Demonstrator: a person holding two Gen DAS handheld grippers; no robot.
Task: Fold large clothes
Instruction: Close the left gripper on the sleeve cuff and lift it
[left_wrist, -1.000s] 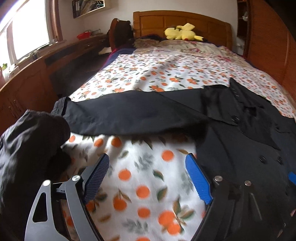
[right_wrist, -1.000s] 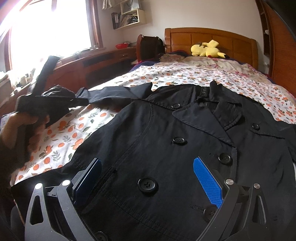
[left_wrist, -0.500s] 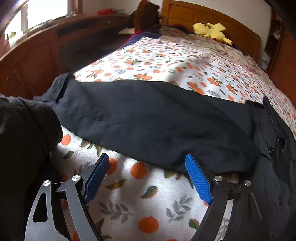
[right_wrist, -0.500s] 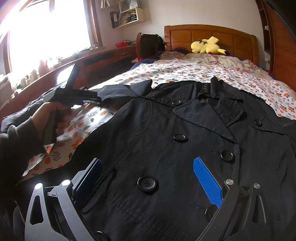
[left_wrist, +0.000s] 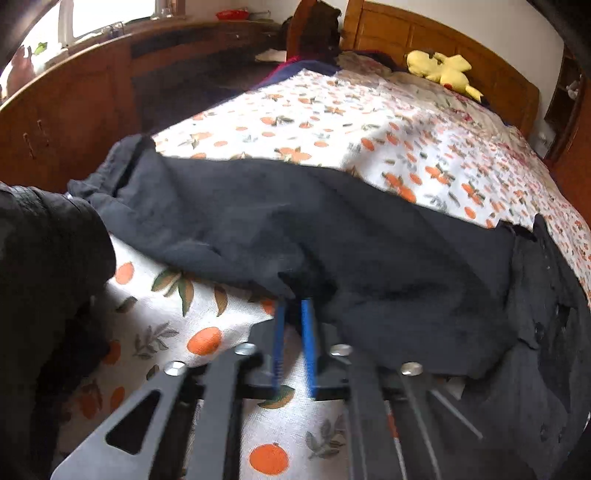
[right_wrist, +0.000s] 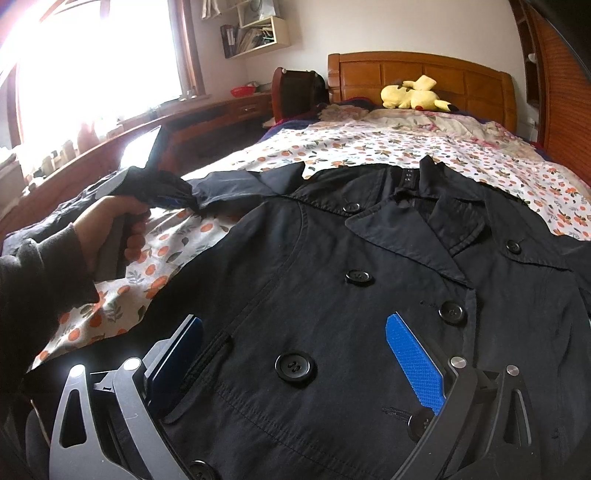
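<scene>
A black double-breasted coat (right_wrist: 369, 295) lay face up on the bed (right_wrist: 388, 144), its collar toward the wooden headboard (right_wrist: 421, 74) and its buttons showing down the front. One sleeve (left_wrist: 295, 229) stretched out sideways across the orange-patterned sheet (left_wrist: 177, 332), reaching toward the bed's edge by the wooden cabinets (left_wrist: 66, 118). The left gripper (left_wrist: 293, 314) had its blue pads (left_wrist: 308, 343) pressed nearly together on the near edge of that sleeve, pinching a fold of the dark cloth between them. In the right wrist view the person's left hand (right_wrist: 110, 229) gripped the handle of this tool, with the sleeve bunched at its tip just above the sheet. The right gripper (right_wrist: 295, 354) hung over the coat's lower front with its fingers spread wide apart, one blue pad (right_wrist: 413, 362) on each side of a large button (right_wrist: 294, 366); whether they touched the cloth could not be told. A yellow plush toy (right_wrist: 413, 94) rested near the headboard.
</scene>
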